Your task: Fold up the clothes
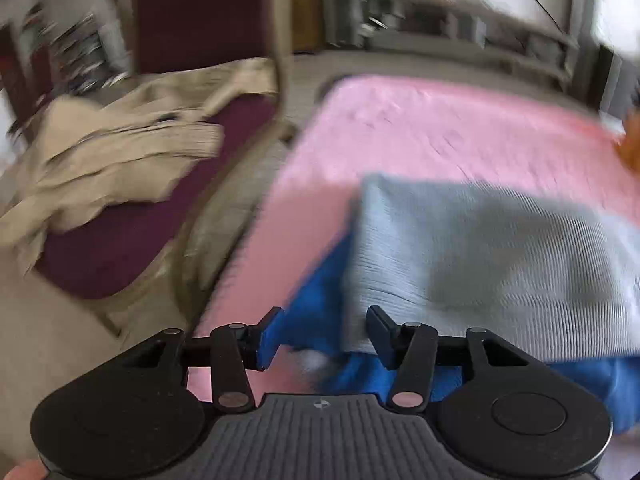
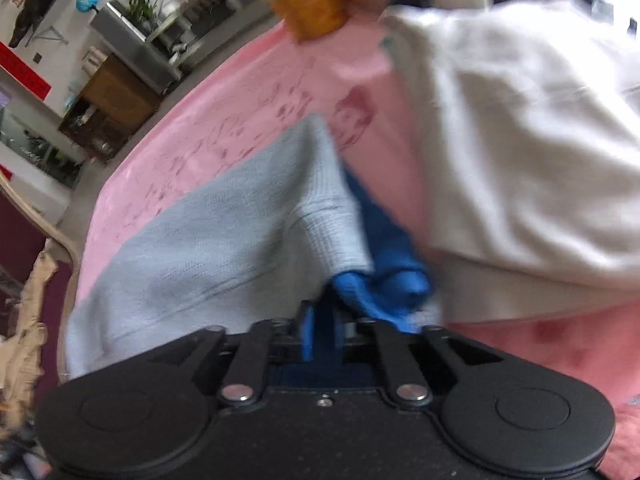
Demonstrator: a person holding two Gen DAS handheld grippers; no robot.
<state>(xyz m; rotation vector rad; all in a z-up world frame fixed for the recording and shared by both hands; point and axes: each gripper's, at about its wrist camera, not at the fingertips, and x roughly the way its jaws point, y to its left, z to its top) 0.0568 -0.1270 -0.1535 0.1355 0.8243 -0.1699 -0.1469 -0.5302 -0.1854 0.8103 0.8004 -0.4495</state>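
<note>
Two tools: left tool (image 1: pixel 322 334) spread wide over one pale-blue cloth (image 1: pixel 492 264); right tool (image 2: pixel 324 334) clenched on its royal-blue underlayer (image 2: pixel 384 280). One white garment (image 2: pixel 520 140), one beige garment (image 1: pixel 112 160) on a maroon chair (image 1: pixel 120 256). Pink-covered surface (image 1: pixel 440 132), blurry, perhaps a bed.

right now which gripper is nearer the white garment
Right. The right gripper, shut on the blue cloth, sits beside the white garment; the left gripper shows none in view.

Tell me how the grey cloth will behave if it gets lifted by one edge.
Probably floppy: the grey cloth already creases and drapes over the blue garment. Likely light, since it looks like thin, woven fabric. It may drag the blue garment along, which lies partly beneath it and sits pinched in the right gripper; the left gripper is open.
</note>
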